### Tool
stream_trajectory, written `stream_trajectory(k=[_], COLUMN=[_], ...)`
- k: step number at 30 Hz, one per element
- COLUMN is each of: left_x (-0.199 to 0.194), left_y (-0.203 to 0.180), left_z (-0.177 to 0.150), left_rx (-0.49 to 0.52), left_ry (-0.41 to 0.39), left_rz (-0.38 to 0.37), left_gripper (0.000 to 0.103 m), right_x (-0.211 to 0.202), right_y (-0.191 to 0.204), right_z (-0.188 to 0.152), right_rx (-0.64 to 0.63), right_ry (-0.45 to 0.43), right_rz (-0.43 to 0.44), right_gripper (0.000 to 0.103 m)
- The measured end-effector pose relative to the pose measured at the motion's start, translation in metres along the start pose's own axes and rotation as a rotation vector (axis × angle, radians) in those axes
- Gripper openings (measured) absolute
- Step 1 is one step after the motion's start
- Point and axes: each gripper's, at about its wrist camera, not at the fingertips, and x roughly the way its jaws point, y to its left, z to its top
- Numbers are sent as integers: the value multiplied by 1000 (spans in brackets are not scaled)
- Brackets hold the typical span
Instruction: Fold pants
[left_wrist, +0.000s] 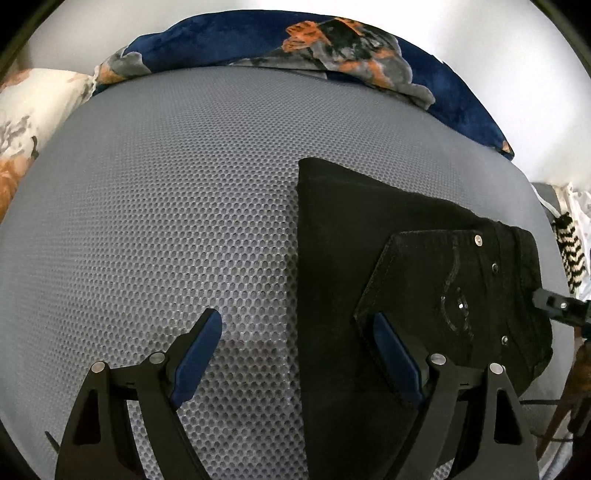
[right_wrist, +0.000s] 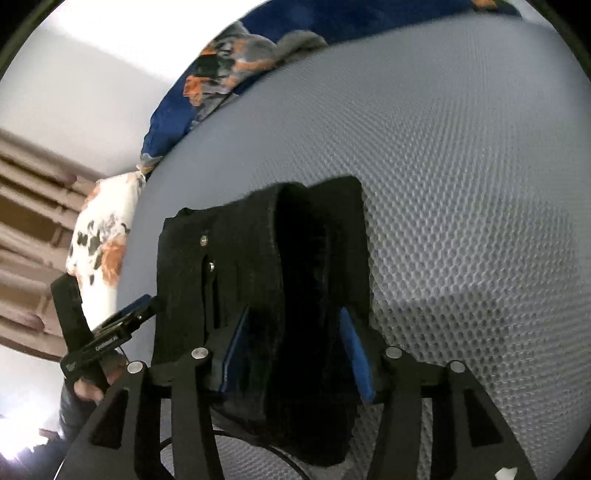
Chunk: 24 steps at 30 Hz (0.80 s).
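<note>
The folded black denim pants (left_wrist: 388, 258) lie on the grey honeycomb-mesh bed surface (left_wrist: 166, 221), toward the right side in the left wrist view, waistband end with its metal rivets facing the right edge. The left tool (left_wrist: 295, 354) hangs over the spot with its blue-padded fingers (left_wrist: 197, 354) spread wide apart: one pad sits above bare mesh, the other above the black cloth, and nothing is pinched between them.

Over on the right wrist view, the right tool (right_wrist: 291, 354) has its blue pads partly apart, and a thick fold of the pants (right_wrist: 266, 266) sits in the gap between them; whether the pads press on the cloth cannot be told from here. The left tool (right_wrist: 122, 325) shows at that view's left edge, just beside the waistband, with a hand (right_wrist: 92, 384) gripping its handle.

Behind it all, a navy blanket with orange and grey print (left_wrist: 332, 48) bunches along the far edge of the bed, and a white floral pillow (left_wrist: 33, 110) sits at the corner.
</note>
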Motion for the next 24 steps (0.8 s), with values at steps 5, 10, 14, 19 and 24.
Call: stream_trajectory(k=[5,10,14,19,24], left_x=[-1,-4,-9,-2,14], left_y=[2,2,5,-1,-17], left_z=[-3,-2,-3,-6,-13], left_rx=[-1,-7,-11,8,36], left_ry=[1,-8,-17,-3,22], left_rz=[9,32,48,65,55], left_gripper=[84,84,84,84,84], right_x=[20,19,-16,-3,4], right_y=[-10,5,25,13,17], right_z=[16,24,18,15,7], right_rx=[58,47,-4,-19,-101], right_ry=[-22,-30,-104,-100,-119], right_rz=[127,157,127,-74,-186], right_gripper=[33,10,9,11,28])
